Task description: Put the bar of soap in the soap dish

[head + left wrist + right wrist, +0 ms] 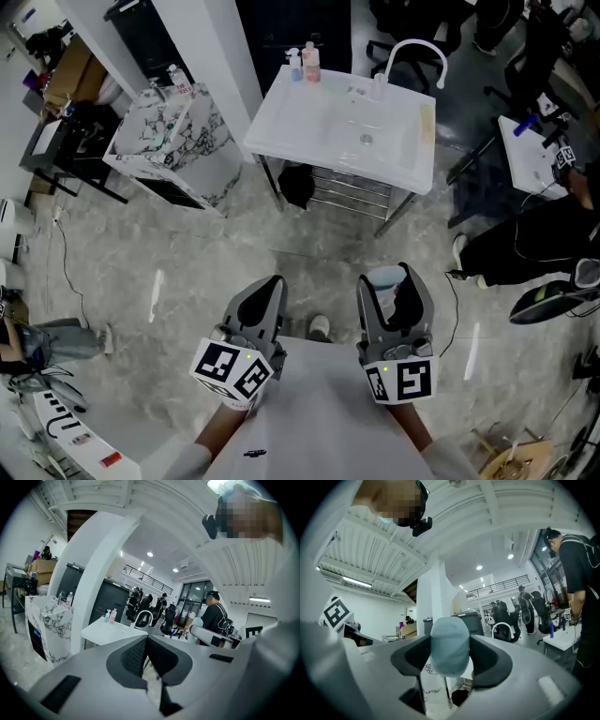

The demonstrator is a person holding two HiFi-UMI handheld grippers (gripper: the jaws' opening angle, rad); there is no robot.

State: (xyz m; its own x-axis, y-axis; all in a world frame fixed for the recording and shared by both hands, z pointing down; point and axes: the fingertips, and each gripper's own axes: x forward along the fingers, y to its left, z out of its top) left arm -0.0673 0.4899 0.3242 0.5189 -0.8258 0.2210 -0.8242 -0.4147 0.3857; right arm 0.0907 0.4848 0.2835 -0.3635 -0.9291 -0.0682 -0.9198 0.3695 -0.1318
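Soap bar [450,644] clamped in right gripper [386,281], well short of the sink [281,117]; left gripper [270,283] closed, empty. Slick soap may slip midway.

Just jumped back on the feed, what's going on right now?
A person stands some way back from the white sink, a hand-held gripper in each hand. The right hand-held gripper is closed on the pale blue bar of soap, carried out in front. The left hand-held gripper is shut with nothing in it. The soap has not reached the sink, and I can't pick out the soap dish from here.
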